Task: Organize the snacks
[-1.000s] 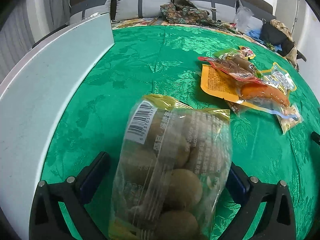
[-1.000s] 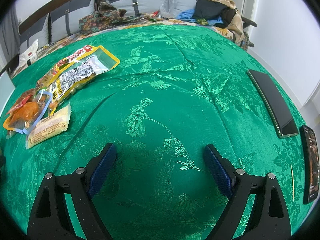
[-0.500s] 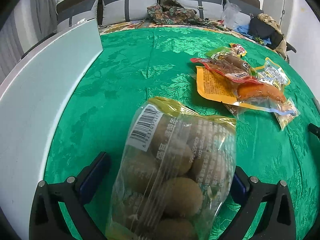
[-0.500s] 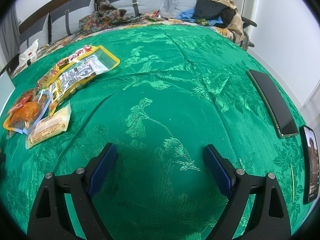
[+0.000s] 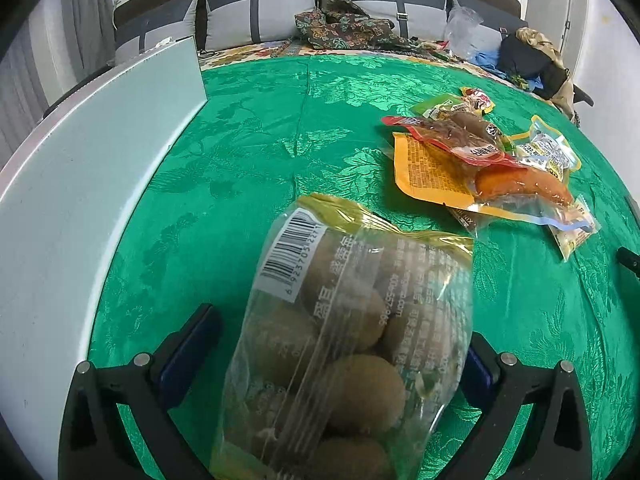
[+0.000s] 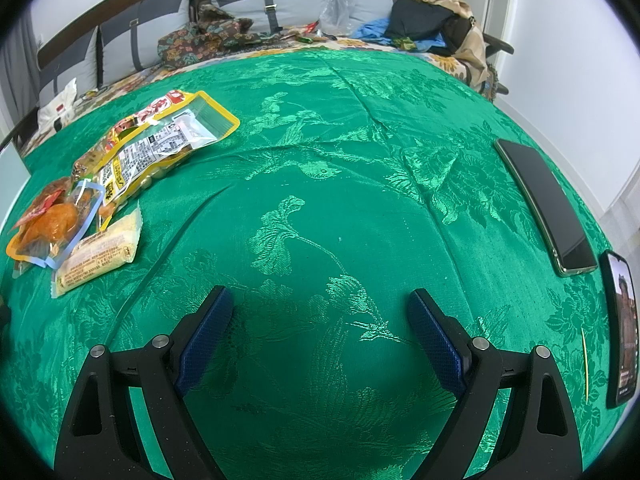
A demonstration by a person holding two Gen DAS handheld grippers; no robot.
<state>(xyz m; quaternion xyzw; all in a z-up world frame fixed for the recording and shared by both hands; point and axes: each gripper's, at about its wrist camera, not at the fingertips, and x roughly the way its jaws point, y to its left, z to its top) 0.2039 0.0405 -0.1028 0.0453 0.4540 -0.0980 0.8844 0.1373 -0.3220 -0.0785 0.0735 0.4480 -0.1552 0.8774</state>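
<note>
On the green tablecloth [image 5: 248, 152], my left gripper [image 5: 336, 344] apparently clasps the egg packet [image 5: 344, 320], its long axis pointing forward beside the pale box [image 5: 80, 184] on my left; my right gripper [image 6: 320, 332] gapes empty.

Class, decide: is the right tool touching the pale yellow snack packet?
Apart. The right wrist view shows the right tool open over bare green cloth, with the pale yellow snack packet lying well off to its left.

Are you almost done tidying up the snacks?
Not nearly. Nothing looks put away yet. The left tool has one clear bag of brown round snacks sitting between its fingers. The pale box beside it may be where it goes, but I cannot see inside. The right tool is open and holds nothing. A pile of snack packets still lies on the green tablecloth.
</note>
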